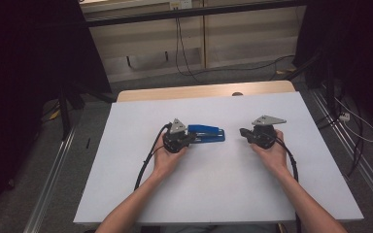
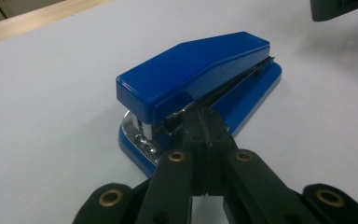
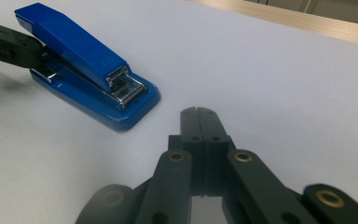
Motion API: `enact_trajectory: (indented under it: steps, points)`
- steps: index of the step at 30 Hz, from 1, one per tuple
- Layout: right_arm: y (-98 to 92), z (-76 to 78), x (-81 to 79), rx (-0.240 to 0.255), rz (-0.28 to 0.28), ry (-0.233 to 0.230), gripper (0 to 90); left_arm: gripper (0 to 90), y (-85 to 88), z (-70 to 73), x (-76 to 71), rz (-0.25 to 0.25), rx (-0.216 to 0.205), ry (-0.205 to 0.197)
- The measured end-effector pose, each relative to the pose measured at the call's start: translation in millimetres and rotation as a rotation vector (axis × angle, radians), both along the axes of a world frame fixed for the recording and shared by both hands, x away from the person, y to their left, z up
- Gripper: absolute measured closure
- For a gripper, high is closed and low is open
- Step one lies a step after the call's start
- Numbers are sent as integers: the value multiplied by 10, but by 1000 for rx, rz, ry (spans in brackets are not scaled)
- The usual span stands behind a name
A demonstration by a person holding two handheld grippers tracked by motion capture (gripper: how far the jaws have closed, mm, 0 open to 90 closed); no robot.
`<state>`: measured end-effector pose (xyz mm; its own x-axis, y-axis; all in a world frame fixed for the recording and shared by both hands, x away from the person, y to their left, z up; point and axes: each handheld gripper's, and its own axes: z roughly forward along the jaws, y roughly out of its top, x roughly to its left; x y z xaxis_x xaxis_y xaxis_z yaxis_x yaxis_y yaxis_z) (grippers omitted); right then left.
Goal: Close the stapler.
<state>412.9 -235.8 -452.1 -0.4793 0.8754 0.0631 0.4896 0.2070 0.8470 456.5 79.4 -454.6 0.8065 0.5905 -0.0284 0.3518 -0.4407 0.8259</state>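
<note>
A blue stapler [image 1: 206, 133] [image 2: 196, 70] [image 3: 84, 56] lies flat near the middle of the white tabletop [image 1: 213, 189]. My left gripper [image 1: 189, 140] [image 2: 204, 116] is shut, and its tips rest against the stapler's side near its left end, at the slot between the top arm and the base. No part of the stapler is between the jaws. It appears again in the right gripper view as the left gripper [image 3: 37, 51] meeting the stapler's far end. My right gripper [image 1: 243, 132] [image 3: 199, 112] is shut with nothing in it, a short way right of the stapler and pointing at it.
A wooden strip [image 1: 204, 91] runs along the table's far edge. Both forearms come in from the near edge, each with a black cable [image 1: 145, 165] trailing back. Dark stands and floor cables surround the table.
</note>
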Motion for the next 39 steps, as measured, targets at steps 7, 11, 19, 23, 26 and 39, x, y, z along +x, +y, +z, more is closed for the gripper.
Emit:
enact_trajectory:
  steps: [7,11,19,23,26,39]
  points:
    - [-24,12,-9,23,-1,-10,860,870,-2,-1,-55,-9,5,19]
    - [-27,14,-15,35,-4,-14,781,838,32,8,-79,-9,4,25]
    - [-42,33,-34,62,-17,-21,523,674,164,61,-97,40,-50,39]
    - [-41,48,-42,62,-32,-28,357,512,223,98,-97,74,-59,7]
    - [-38,34,-41,64,-44,-14,233,384,245,115,-86,106,-45,-23]
    - [-48,58,-87,71,-66,-37,56,42,316,131,-64,148,-55,-6]
